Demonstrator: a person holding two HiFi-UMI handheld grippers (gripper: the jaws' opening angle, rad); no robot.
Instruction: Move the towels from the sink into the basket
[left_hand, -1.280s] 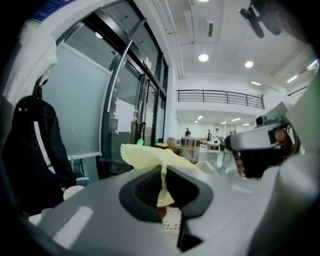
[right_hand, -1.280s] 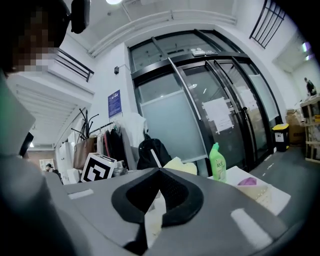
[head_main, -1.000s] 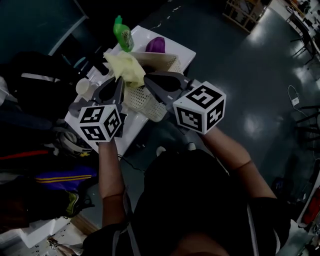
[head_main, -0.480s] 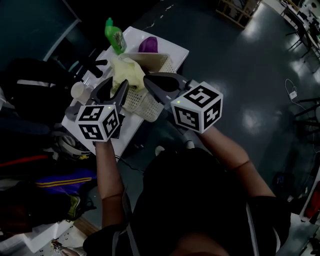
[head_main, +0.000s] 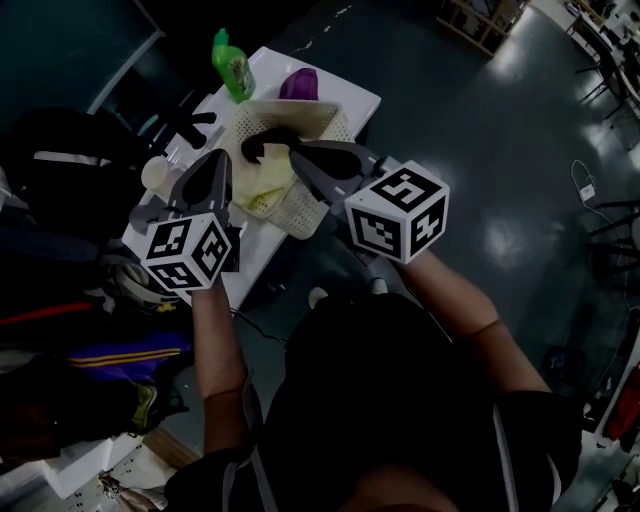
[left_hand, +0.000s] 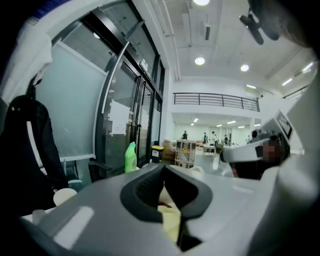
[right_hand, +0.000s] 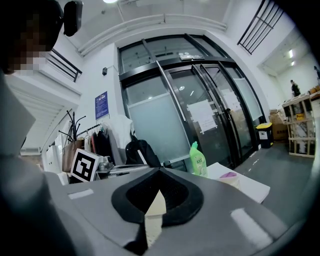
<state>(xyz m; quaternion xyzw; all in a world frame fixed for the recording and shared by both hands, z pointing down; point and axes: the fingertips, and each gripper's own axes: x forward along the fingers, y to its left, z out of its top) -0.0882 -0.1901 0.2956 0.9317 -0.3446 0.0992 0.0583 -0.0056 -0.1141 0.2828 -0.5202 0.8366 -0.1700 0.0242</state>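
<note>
The left tongs (head_main: 219, 160) have just been closing and are now shut with nothing between them, just beside the basket (head_main: 322, 118) on the white table (head_main: 356, 100). The right tongs (head_main: 298, 153) are closed and empty over the basket. 1 yellow towel (head_main: 262, 186) lies inside the basket at its near edge. A green bottle (head_main: 232, 64) stands behind.

Grey-jawed left gripper (head_main: 221, 160), right gripper (head_main: 297, 153); white cubes (head_main: 190, 252), black square markers; black short-sleeved top (head_main: 400, 400).
</note>
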